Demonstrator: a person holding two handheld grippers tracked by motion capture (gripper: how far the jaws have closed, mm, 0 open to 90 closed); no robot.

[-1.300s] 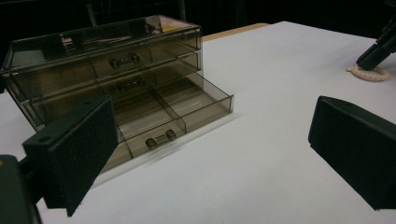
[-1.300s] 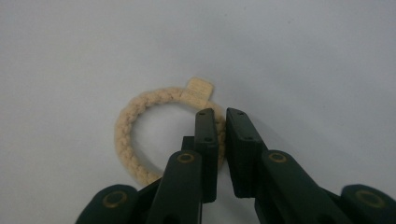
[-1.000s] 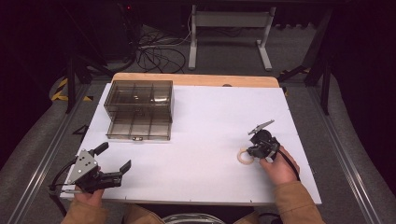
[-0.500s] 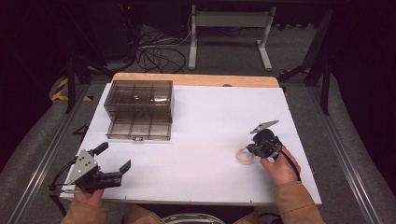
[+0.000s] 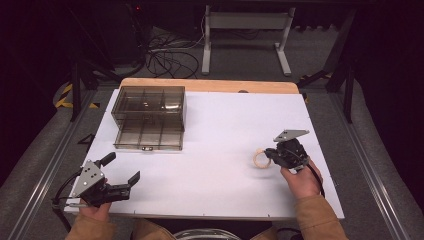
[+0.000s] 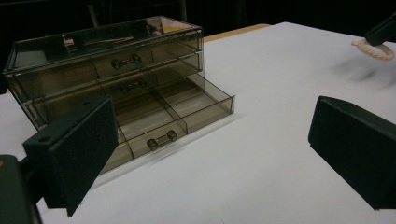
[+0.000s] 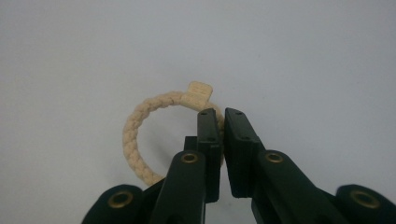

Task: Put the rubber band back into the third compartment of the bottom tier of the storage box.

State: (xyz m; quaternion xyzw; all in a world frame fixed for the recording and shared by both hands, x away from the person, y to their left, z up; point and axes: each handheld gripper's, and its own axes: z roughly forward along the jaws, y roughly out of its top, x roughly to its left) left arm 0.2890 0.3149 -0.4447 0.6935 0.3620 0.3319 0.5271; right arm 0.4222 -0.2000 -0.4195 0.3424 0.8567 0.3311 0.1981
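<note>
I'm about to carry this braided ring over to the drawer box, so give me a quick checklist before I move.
1. Right tongs shut on the braided ring: ok.
2. Ring off the table: cannot tell.
3. Bottom drawer of the drawer box pulled open: ok.
4. Drawer compartments free: ok, nothing seen inside.
5. Table between ring and box free: ok.
6. Left tongs open, apart from the box: ok.

- Counted one braided cream ring [image 5: 259,159], right of centre in the high view.
- Counted one smoky clear drawer box [image 5: 149,117], upper left; one drawer stood pulled out, two small handles [image 6: 161,138] seen in the left gripper view.
- Counted two grippers: left gripper [image 5: 121,174] lower left, right gripper [image 5: 268,155] lower right.
- Counted one white table [image 5: 225,130].
</note>
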